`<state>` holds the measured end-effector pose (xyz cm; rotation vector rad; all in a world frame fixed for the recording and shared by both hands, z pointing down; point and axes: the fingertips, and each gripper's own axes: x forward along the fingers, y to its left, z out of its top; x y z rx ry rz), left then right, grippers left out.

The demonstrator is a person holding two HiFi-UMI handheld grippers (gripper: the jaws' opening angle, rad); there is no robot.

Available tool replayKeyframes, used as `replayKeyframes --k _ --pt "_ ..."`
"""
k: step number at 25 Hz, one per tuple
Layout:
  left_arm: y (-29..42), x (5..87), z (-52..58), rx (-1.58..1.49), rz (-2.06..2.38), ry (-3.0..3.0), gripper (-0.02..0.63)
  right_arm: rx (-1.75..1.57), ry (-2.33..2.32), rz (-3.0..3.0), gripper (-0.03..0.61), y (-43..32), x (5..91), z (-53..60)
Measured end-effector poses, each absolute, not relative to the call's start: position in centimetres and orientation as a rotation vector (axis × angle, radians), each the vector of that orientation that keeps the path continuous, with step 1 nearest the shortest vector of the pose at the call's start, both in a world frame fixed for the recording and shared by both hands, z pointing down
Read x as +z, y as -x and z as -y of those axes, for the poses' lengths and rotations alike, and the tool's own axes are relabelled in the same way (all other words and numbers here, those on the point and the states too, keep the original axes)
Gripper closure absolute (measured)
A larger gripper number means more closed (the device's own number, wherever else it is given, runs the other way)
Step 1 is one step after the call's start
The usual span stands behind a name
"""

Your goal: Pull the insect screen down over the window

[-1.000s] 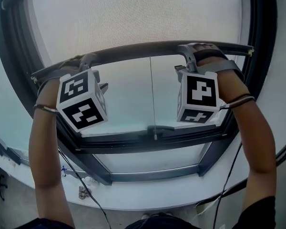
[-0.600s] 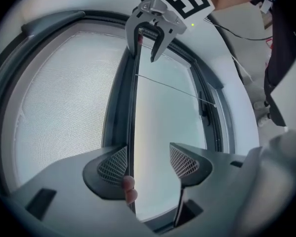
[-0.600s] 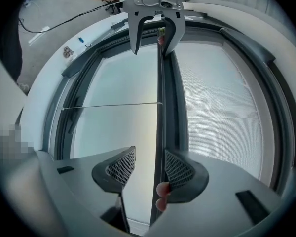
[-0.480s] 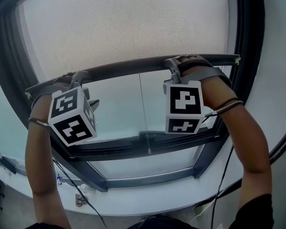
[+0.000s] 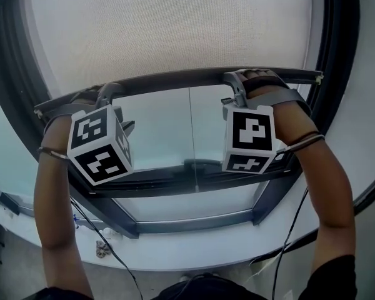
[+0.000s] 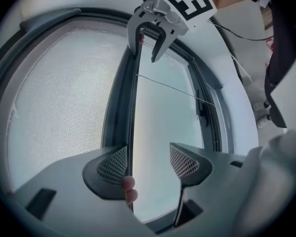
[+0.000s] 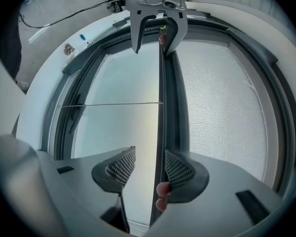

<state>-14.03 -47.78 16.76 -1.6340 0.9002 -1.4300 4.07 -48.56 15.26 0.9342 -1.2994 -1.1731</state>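
Head view: the insect screen (image 5: pixel 175 30) fills twelve o'clock, and its bottom bar (image 5: pixel 169 80) crosses from nine to two o'clock. The left tongs (image 5: pixel 105 94) and right tongs (image 5: pixel 239 81) both reach onto it. Left gripper view: tongs apart, bar against the nine o'clock pad. Right gripper view: tongs apart, bar beside the three o'clock pad.

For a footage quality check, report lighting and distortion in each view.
Head view: daylight through the screen backlights the dark bar. Left gripper view: black rounded corners, window frame bowed by the lens. Right gripper view: same bowing, pale glow on the glass.
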Motion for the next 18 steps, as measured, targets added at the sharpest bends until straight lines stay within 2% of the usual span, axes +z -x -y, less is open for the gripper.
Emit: replayKeyframes --k 18 --pt "14.0 23.8 47.0 -1.493 -0.863 1.669 0.339 -1.124 -0.871 1.333 0.390 -4.3 22.3 47.7"
